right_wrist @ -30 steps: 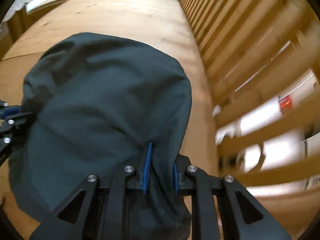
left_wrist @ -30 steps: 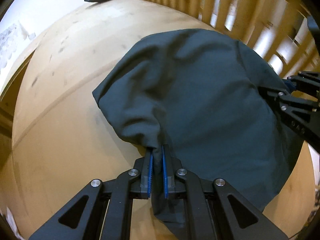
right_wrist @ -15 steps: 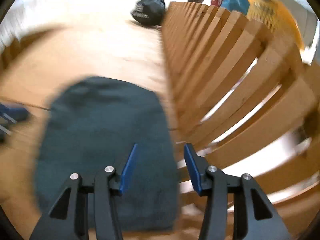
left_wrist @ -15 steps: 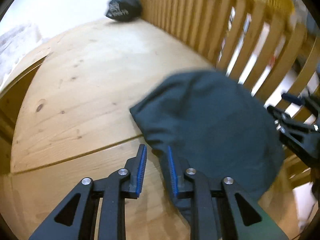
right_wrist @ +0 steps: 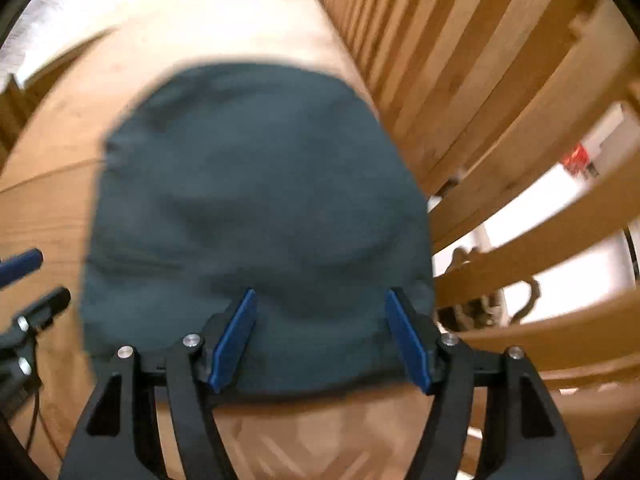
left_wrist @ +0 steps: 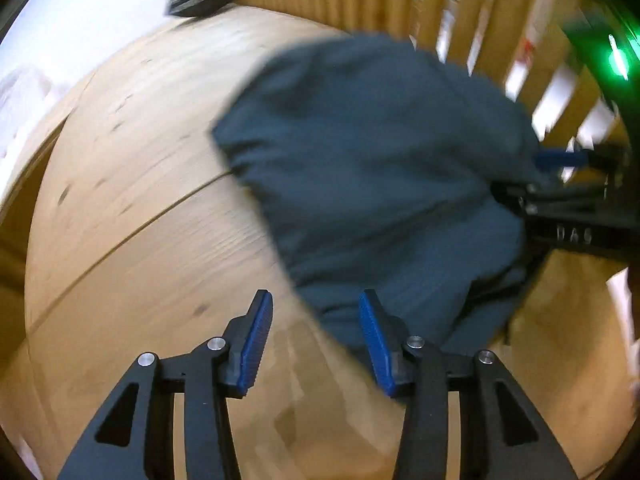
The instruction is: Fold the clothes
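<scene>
Right wrist view: folded garment (right_wrist: 256,208) lies lengthwise along the railing (right_wrist: 460,80), both hand-held grippers opening, empty.

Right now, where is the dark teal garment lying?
The dark teal garment lies on the wooden table, released, against the wooden slat railing on its right side, ahead of both opening grippers.
</scene>
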